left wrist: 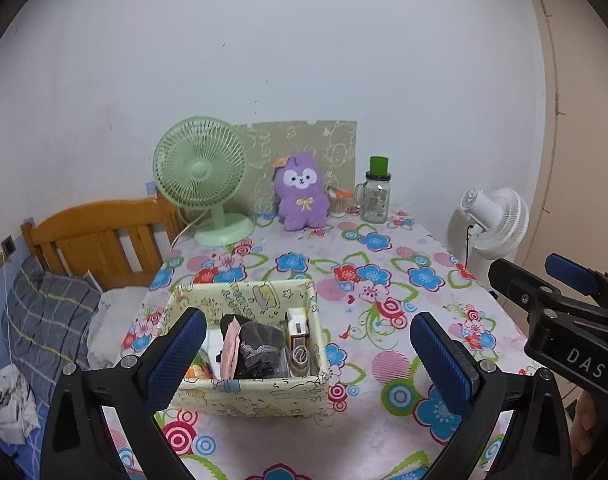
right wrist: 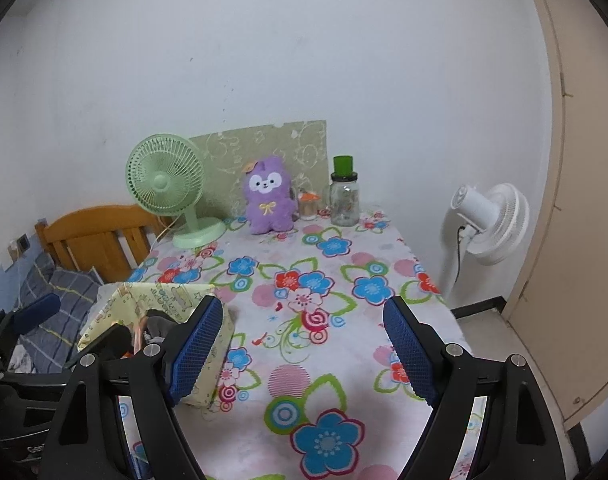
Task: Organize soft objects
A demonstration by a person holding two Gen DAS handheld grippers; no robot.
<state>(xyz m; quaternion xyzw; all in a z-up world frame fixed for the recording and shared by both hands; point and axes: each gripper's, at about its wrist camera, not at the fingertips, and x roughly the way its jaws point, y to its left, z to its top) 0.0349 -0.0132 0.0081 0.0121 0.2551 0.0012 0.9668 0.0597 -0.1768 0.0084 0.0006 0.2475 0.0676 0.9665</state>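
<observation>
So the pale yellow fabric storage box with cartoon prints (left wrist: 248, 394) is the thing to go by here, sitting on the near left part of the flowery tablecloth (left wrist: 384, 280). Just left of and in front of the box hangs the left gripper (left wrist: 308, 354), blue pads wide apart with nothing in them; the box merely shows through the gap. Inside the box there's already a dark grey crumpled cloth bundle (left wrist: 260, 346) with a pink soft piece (left wrist: 230, 350) tucked against its left side, plus a small cardboard carton (left wrist: 298, 330) at the box's right wall, so I'd guess most of the sorting is done. Well behind the box, by the wall, a fluffy purple plush toy with a white face (left wrist: 302, 192) sits upright, still out on the table, probably the one soft thing left, if it counts at all. Right of the box, the right gripper (right wrist: 304, 350) hovers over bare cloth, jaws spread, empty too.
</observation>
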